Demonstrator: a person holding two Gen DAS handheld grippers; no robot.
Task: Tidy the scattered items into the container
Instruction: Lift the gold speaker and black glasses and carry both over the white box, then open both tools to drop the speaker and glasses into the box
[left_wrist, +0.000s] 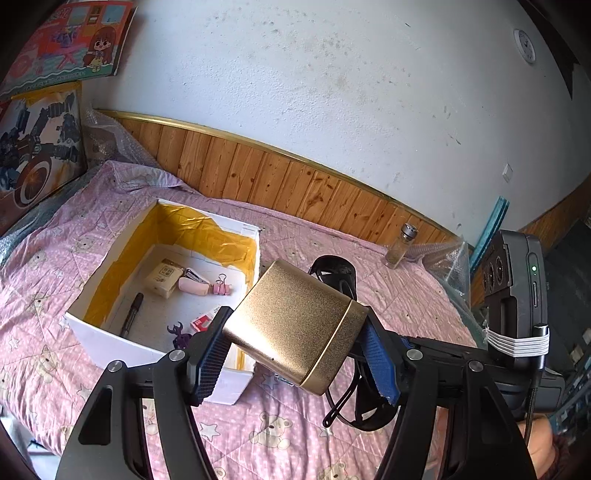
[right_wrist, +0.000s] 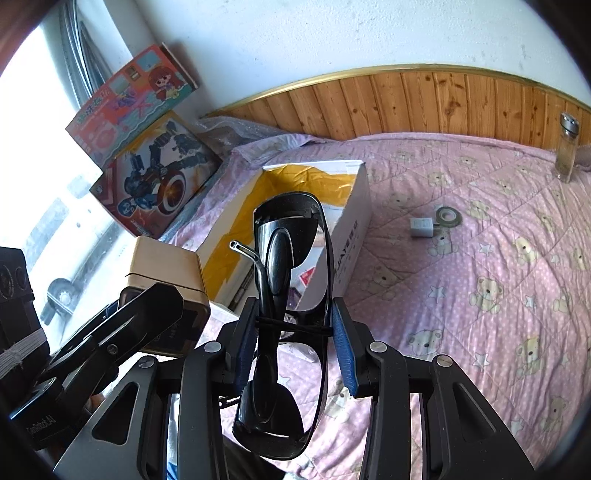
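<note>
My left gripper (left_wrist: 295, 343) is shut on a gold metal tin (left_wrist: 295, 325), held in the air just right of the white box (left_wrist: 110, 343) with yellow tape inside. The box holds a marker, a pink binder clip, a small beige pack, a red-and-white pack and a purple toy. My right gripper (right_wrist: 293, 336) is shut on black sunglasses (right_wrist: 288, 266), which stand upright between its blue pads, near the box's (right_wrist: 354, 218) right wall. The gold tin (right_wrist: 166, 273) and left gripper show at the left of the right wrist view. On the quilt lie a white charger (right_wrist: 422, 226) and a tape roll (right_wrist: 448, 215).
A glass shaker jar (right_wrist: 567, 147) stands at the back by the wooden panelling. Two toy boxes (right_wrist: 147, 147) lean at the back left beside bubble wrap. The pink bear-print quilt (right_wrist: 480, 295) stretches out to the right. A window is at the far left.
</note>
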